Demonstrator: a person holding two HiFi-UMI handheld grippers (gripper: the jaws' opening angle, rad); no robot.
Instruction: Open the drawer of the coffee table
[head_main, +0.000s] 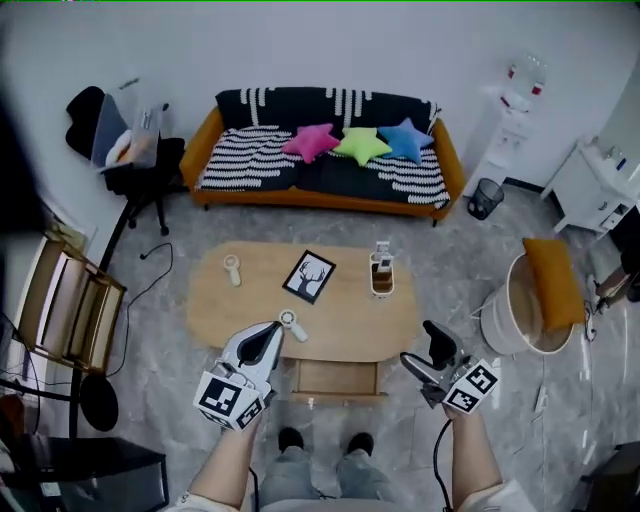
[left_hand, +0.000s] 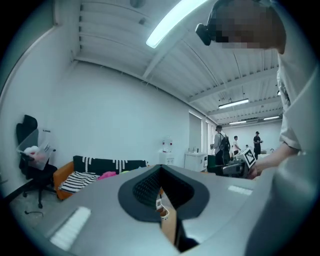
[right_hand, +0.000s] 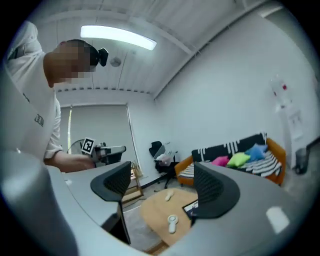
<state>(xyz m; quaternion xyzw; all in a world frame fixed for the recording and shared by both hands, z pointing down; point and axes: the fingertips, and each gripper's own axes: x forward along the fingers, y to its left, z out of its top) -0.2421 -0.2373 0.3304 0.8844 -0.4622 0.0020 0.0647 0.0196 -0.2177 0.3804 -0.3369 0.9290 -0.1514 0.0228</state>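
Observation:
The oval wooden coffee table (head_main: 250, 300) stands in front of me, and its drawer (head_main: 335, 378) is pulled out under the near edge. Both grippers are held up level above the table's near side, clear of the drawer. My left gripper (head_main: 272, 333) (left_hand: 161, 192) is shut, its pads meeting with nothing between them. My right gripper (head_main: 432, 345) (right_hand: 162, 187) is open and empty; between its pads I see the table (right_hand: 155, 210) below. Each gripper shows in the other's view, off to the side.
On the table lie a framed deer picture (head_main: 309, 276), two small white hand fans (head_main: 292, 325), and a holder (head_main: 382, 272). Behind it is a striped sofa (head_main: 330, 150). A white tub with an orange cushion (head_main: 530, 300) stands at the right and a folding wooden chair (head_main: 70, 300) at the left.

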